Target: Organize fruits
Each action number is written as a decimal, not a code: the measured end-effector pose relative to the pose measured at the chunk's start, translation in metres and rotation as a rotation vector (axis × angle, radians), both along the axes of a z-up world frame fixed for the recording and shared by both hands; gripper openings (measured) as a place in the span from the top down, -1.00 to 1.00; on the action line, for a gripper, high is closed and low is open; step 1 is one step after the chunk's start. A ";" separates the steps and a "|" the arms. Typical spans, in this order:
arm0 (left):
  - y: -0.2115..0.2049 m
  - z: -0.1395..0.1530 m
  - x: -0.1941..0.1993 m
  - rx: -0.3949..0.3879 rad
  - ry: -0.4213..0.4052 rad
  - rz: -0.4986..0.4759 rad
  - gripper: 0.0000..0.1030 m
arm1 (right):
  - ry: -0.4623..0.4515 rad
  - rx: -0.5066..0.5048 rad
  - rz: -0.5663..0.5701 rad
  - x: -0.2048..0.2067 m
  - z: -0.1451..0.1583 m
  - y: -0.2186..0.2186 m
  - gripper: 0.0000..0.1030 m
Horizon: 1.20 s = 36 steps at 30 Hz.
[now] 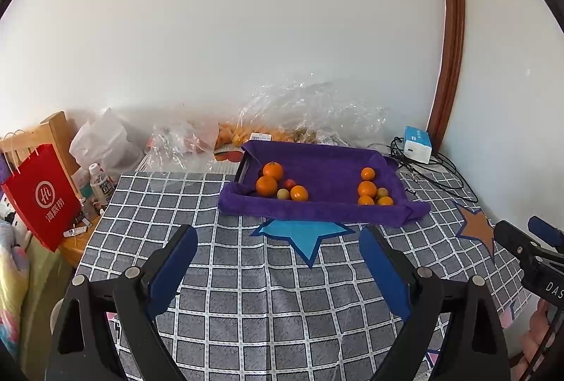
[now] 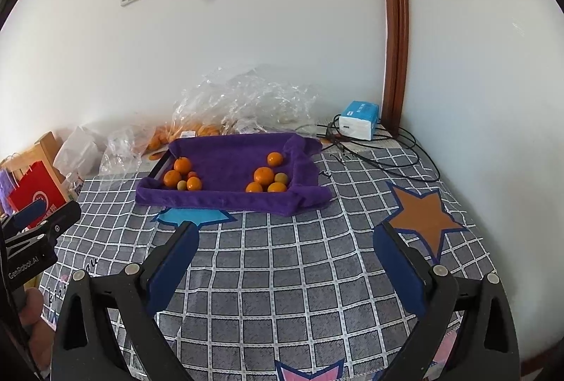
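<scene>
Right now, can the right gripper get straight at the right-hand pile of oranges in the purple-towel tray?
Probably yes. The right gripper is open and empty, with only bare checked tablecloth between it and the right-hand pile. The purple towel over the front rim is low; it would need to come in over it.

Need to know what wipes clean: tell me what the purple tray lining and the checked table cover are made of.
Purple tray lining: apparently terry or microfibre towel, with a matte, fuzzy pile and soft folded edges. Grey checked table cover with white grid lines: seemingly woven cotton-like cloth, matte, lightly creased, with printed stars; exact fibre unclear.
</scene>
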<state>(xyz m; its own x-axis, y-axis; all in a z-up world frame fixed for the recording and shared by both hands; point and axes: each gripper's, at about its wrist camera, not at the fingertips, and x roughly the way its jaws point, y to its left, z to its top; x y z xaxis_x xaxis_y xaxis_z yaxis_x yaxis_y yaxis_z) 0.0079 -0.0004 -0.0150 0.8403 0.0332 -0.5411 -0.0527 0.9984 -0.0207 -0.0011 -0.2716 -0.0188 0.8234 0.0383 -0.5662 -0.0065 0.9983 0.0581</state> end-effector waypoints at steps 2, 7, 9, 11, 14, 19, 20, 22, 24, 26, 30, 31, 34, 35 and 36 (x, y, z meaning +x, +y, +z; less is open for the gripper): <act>0.000 0.000 -0.001 -0.003 -0.002 -0.001 -0.81 | 0.000 -0.004 0.000 -0.001 0.000 0.000 -0.91; -0.002 0.000 -0.003 0.000 -0.003 -0.007 -0.81 | -0.010 -0.014 -0.008 -0.005 0.001 0.000 -0.91; -0.003 0.001 -0.003 0.006 -0.006 -0.009 -0.81 | -0.010 -0.013 -0.009 -0.005 0.001 -0.001 -0.91; -0.004 0.001 -0.004 0.006 -0.008 -0.011 -0.81 | -0.008 -0.016 -0.012 -0.006 0.001 -0.001 -0.91; -0.003 0.002 -0.005 0.001 -0.008 -0.009 -0.81 | -0.007 -0.017 -0.013 -0.006 0.001 -0.001 -0.91; -0.004 0.004 -0.006 0.002 -0.015 -0.010 -0.81 | -0.012 -0.023 -0.012 -0.009 0.003 0.000 -0.91; -0.004 0.005 -0.006 0.002 -0.016 -0.010 -0.81 | -0.014 -0.023 -0.012 -0.009 0.003 0.000 -0.91; -0.005 0.005 -0.007 0.002 -0.016 -0.011 -0.81 | -0.014 -0.021 -0.013 -0.009 0.004 0.000 -0.91; -0.005 0.005 -0.007 0.001 -0.015 -0.011 -0.81 | -0.015 -0.021 -0.012 -0.010 0.004 0.001 -0.91; -0.005 0.005 -0.007 0.001 -0.015 -0.010 -0.81 | -0.013 -0.027 -0.013 -0.010 0.003 0.002 -0.91; -0.006 0.007 -0.008 0.002 -0.013 -0.009 -0.81 | -0.012 -0.034 -0.014 -0.011 0.002 0.002 -0.91; -0.006 0.007 -0.009 0.002 -0.015 -0.008 -0.81 | -0.013 -0.030 -0.012 -0.011 0.003 0.002 -0.91; -0.006 0.008 -0.010 -0.005 -0.017 -0.005 -0.81 | -0.016 -0.034 -0.010 -0.012 0.004 0.003 -0.91; -0.005 0.008 -0.011 -0.006 -0.017 -0.004 -0.82 | -0.017 -0.038 -0.013 -0.012 0.004 0.003 -0.91; -0.005 0.009 -0.011 -0.007 -0.017 -0.004 -0.82 | -0.017 -0.038 -0.014 -0.012 0.004 0.003 -0.91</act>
<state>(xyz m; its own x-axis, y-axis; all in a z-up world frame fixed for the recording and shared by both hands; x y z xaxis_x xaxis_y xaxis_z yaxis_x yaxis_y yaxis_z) -0.0031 -0.0058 -0.0064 0.8497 0.0263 -0.5266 -0.0484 0.9984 -0.0282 -0.0126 -0.2684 -0.0148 0.8333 0.0055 -0.5528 0.0067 0.9998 0.0201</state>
